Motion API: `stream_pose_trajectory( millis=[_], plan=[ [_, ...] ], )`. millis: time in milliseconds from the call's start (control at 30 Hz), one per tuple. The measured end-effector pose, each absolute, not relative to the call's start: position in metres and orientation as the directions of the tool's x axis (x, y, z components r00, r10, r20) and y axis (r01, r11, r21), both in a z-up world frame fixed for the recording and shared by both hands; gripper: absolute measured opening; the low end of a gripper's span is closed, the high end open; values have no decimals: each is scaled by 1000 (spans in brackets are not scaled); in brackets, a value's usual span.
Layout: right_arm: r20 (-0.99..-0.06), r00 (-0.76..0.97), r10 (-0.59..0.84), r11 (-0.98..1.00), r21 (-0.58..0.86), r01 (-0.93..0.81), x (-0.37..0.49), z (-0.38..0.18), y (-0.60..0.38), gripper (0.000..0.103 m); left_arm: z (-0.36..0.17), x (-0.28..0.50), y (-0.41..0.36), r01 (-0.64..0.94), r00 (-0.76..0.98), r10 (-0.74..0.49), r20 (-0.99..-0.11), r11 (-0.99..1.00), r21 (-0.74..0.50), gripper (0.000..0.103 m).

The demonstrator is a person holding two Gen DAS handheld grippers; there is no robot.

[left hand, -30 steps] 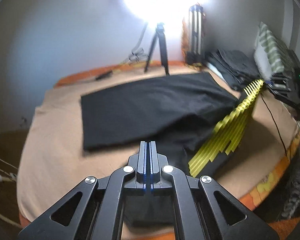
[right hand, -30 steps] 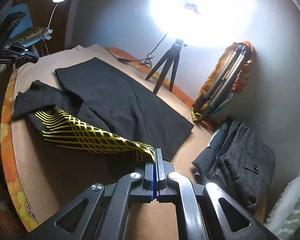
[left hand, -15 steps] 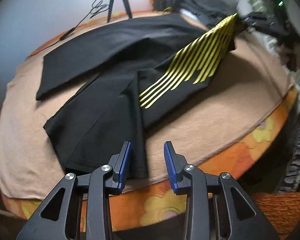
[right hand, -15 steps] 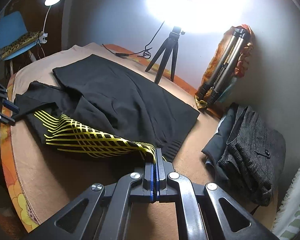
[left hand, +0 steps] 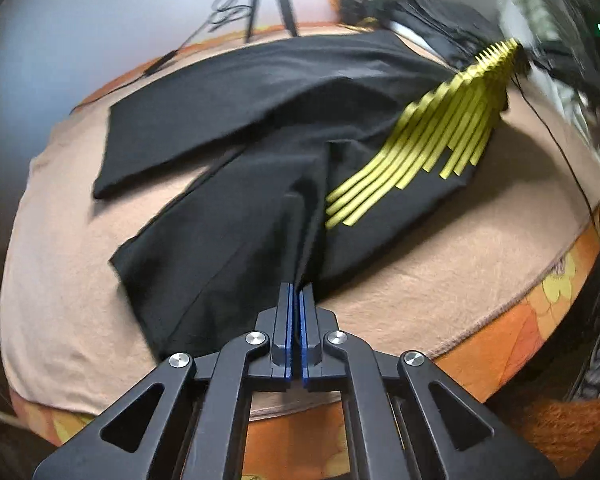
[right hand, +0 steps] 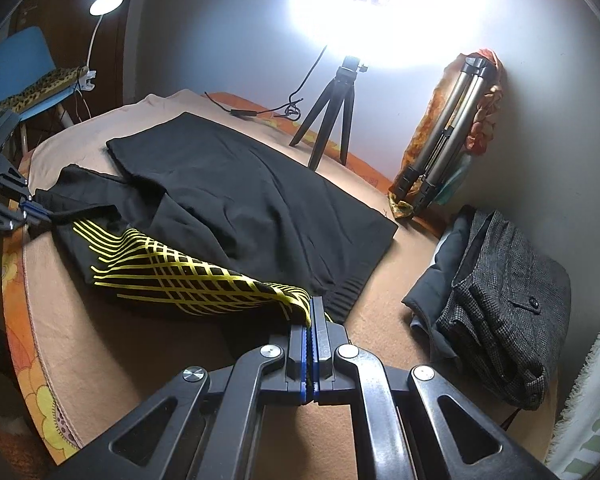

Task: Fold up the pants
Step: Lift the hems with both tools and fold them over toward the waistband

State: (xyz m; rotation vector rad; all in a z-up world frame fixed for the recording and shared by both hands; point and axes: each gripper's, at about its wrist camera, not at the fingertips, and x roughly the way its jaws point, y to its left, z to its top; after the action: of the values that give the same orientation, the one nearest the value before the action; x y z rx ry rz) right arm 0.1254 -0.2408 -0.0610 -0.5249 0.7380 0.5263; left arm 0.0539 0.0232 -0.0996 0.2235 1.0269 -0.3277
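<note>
Black pants (left hand: 260, 128) with yellow stripes (left hand: 428, 140) lie spread on a tan blanket (left hand: 60, 280) on a bed. One leg lies flat towards the far side; the other runs towards the near edge. My left gripper (left hand: 295, 300) is shut on the black hem of the near leg and also shows in the right wrist view (right hand: 36, 212). My right gripper (right hand: 311, 316) is shut on the yellow-striped waist end of the pants (right hand: 220, 200) and holds it slightly raised.
A lamp tripod (right hand: 332, 112) and its cable stand at the bed's far edge by the wall. A folded tripod (right hand: 448, 140) leans in the corner. Folded dark clothes (right hand: 500, 292) lie at the right. The bed's orange flowered edge (left hand: 540, 308) is close by.
My left gripper was shut, opened half a second ago near the hem, and is now shut on the hem. My right gripper keeps its grip on the striped end.
</note>
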Motion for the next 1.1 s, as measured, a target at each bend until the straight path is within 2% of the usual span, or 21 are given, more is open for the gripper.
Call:
stream_pose_trajectory(
  millis=[133, 367, 633, 900, 1100],
  plan=[
    [-735, 627, 258, 751, -256, -609, 124, -61, -241, 0, -83, 52, 38, 312, 542, -179, -821, 950, -2, 1],
    [-715, 649, 260, 760, -263, -594, 118, -51, -239, 0, -38, 59, 68, 210, 689, -123, -714, 977, 34, 1],
    [-692, 672, 263, 781, -257, -570, 126, -33, -234, 0, -1, 81, 86, 161, 781, -94, -618, 986, 54, 1],
    [-693, 676, 249, 797, -250, -550, 178, -20, -230, 0, 21, 134, 93, 143, 823, -74, -564, 987, 79, 1],
    [-723, 650, 234, 790, -249, -561, 229, -21, -222, 0, 21, 179, 99, 129, 831, -38, -555, 984, 124, 1]
  ],
)
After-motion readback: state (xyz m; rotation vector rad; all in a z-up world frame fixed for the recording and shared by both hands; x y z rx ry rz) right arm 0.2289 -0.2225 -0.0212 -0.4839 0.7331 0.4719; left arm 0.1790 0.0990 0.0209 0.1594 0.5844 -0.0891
